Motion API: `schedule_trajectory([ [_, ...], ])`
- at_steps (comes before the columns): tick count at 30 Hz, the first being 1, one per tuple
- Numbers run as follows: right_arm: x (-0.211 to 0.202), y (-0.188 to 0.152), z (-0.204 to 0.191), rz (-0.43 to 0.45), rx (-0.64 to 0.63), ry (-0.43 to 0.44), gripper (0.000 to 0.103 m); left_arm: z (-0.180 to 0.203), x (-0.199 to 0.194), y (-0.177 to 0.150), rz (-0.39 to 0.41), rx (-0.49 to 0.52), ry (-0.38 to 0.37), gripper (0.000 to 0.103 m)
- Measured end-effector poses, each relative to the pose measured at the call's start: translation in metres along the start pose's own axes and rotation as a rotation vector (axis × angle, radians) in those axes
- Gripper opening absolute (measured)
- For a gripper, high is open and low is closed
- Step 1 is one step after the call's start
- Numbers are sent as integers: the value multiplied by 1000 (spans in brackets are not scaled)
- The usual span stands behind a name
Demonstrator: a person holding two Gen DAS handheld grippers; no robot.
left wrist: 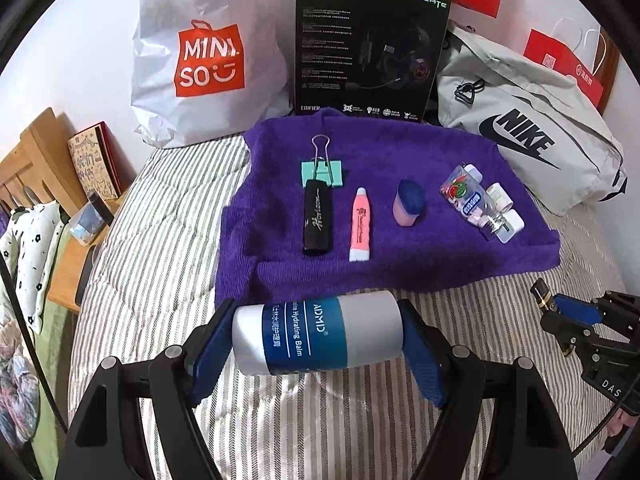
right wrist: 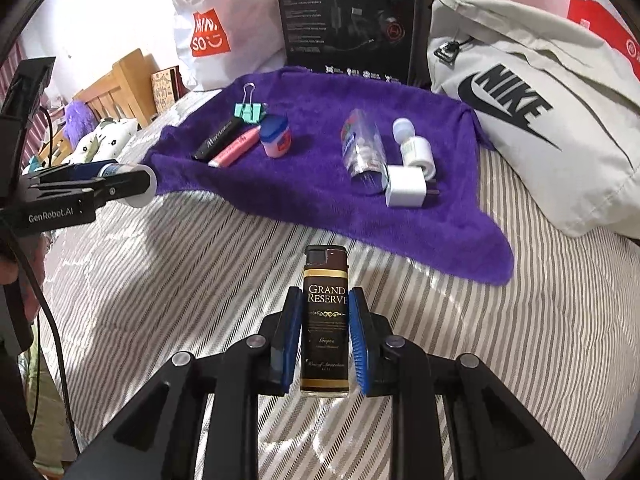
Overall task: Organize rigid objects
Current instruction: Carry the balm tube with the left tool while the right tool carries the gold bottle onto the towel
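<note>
My left gripper is shut on a white-and-blue hydrating balm bottle, held sideways by its two ends above the striped bedsheet. My right gripper is shut on a dark "Grand Reserve" lighter, which stands upright between the blue pads, just off the sheet. Beyond both lies a purple towel carrying a mint binder clip, a black tube, a pink lip balm, a pink jar with a blue lid, a clear candy bottle, a white charger and a small white bottle.
Behind the towel stand a white Miniso bag and a black headset box. A grey Nike bag lies at the right, red paper bags behind it. A wooden headboard and clutter line the bed's left side.
</note>
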State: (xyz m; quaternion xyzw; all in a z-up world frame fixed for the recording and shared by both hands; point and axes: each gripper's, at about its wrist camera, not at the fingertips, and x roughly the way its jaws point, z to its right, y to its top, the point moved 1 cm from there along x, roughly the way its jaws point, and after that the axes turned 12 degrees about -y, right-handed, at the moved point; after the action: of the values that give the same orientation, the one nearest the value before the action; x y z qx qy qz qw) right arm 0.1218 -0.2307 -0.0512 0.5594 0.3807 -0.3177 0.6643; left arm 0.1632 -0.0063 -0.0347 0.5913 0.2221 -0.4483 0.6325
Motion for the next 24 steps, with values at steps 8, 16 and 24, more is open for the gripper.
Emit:
schedule_trajectory([
  [8, 5, 34, -2, 24, 8, 24, 23, 1, 0, 21, 17, 11, 2, 77],
  [16, 29, 76, -9, 34, 17, 52, 23, -9, 12, 36, 13, 8, 9, 77],
  [24, 66, 105, -15, -2, 21, 61, 23, -20, 24, 43, 3, 2, 15, 77],
])
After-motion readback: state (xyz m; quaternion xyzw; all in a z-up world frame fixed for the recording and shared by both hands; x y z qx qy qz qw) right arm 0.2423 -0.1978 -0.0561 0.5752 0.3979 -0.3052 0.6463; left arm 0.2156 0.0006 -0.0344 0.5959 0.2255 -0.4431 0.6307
